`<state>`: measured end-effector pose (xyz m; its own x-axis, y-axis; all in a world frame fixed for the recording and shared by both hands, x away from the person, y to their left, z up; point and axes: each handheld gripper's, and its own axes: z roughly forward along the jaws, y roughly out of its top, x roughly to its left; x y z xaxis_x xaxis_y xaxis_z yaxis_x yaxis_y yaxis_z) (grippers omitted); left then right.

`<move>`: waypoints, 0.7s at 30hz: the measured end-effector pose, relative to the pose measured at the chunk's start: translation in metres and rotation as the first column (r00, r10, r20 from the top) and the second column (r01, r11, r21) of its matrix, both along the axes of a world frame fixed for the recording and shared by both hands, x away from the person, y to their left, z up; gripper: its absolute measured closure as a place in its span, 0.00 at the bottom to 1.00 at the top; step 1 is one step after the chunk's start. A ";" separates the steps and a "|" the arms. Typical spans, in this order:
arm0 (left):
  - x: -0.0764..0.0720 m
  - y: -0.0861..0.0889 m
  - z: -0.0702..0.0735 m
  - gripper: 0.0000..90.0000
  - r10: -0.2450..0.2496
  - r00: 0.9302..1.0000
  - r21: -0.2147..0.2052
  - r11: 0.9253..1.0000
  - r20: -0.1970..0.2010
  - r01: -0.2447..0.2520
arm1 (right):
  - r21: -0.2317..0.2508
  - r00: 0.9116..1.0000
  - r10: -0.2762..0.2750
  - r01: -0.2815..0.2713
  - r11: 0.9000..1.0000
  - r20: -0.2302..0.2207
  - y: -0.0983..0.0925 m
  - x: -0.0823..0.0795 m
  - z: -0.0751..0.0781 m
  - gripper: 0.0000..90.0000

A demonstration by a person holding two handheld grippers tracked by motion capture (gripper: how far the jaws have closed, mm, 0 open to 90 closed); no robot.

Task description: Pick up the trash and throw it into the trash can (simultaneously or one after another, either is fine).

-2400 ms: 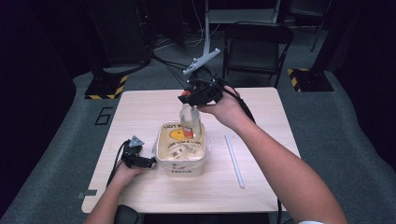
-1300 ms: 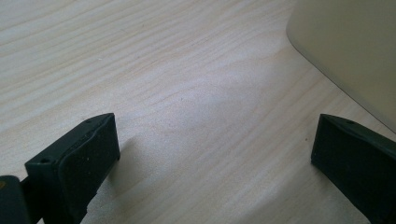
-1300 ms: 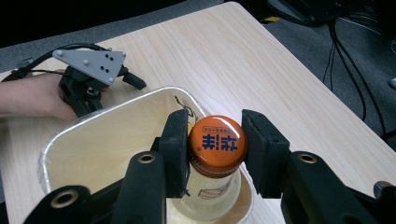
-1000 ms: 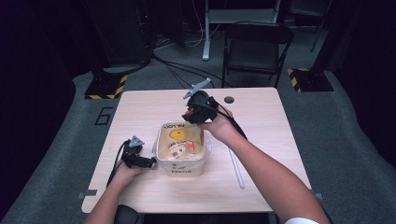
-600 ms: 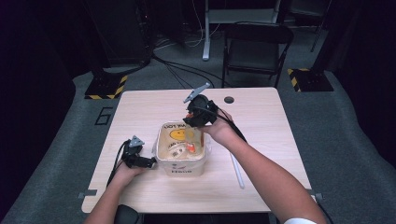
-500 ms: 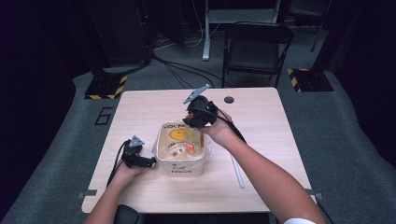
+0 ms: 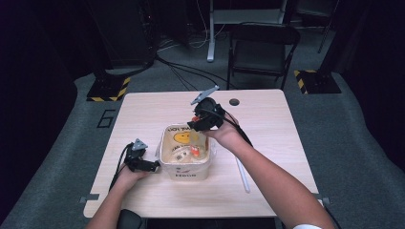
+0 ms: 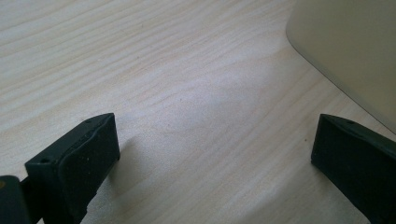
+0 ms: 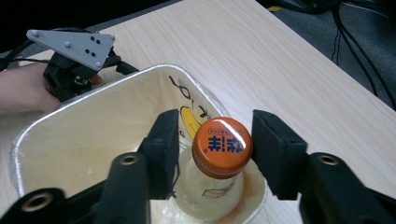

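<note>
Bottle [image 9: 215,173] in tub [image 9: 88,126] — straw [image 7: 242,175] alongside

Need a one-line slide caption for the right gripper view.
Right tool, jaws just opened, straddles the orange cap of a bottle standing in a cream tub; the left tool waits beside the tub.

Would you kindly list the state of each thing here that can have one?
Bottle: upright inside the tub, orange cap on.
Tub: open-topped, standing on the table, bottle inside.
Right gripper: fingers have just been opening; they flank the cap with a gap on the left side.
Left gripper: open, nothing between, beside the tub.
Straw: lying flat on the table.
</note>
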<state>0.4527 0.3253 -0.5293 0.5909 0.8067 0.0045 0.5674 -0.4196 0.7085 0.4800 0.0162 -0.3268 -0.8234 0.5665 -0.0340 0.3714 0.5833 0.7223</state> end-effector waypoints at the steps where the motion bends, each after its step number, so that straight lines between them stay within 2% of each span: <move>1: 0.000 0.000 0.000 0.01 -0.001 1.000 0.000 1.000 0.000 0.001 | 0.005 1.000 -0.007 0.007 1.000 -0.002 -0.001 -0.002 0.000 0.50; 6: 0.000 0.000 0.000 0.01 0.002 1.000 -0.005 1.000 -0.002 -0.002 | 0.013 0.999 -0.015 0.015 1.000 0.029 -0.008 -0.006 0.001 0.45; 9: 0.000 0.000 0.000 0.01 0.003 1.000 -0.005 1.000 -0.002 -0.003 | 0.040 0.999 -0.038 0.037 0.998 0.015 -0.013 -0.009 0.001 0.44; 12: 0.000 0.000 0.000 0.01 0.002 1.000 -0.005 1.000 -0.002 -0.002 | 0.042 0.998 -0.039 0.037 0.998 0.039 -0.020 -0.012 0.000 0.44; 14: 0.000 0.000 0.000 0.01 0.002 1.000 -0.005 1.000 -0.002 -0.002 | 0.050 0.998 -0.049 0.047 0.998 0.032 -0.023 -0.014 0.000 0.44; 15: 0.000 0.000 0.000 0.01 0.002 1.000 -0.004 1.000 -0.002 -0.002 | 0.058 0.998 -0.049 0.047 0.997 0.045 -0.030 -0.017 0.000 0.44; 21: 0.000 0.000 0.000 0.01 0.004 1.000 -0.006 1.000 0.000 -0.004 | 0.077 0.995 -0.077 0.073 0.994 0.055 -0.049 -0.024 -0.003 0.47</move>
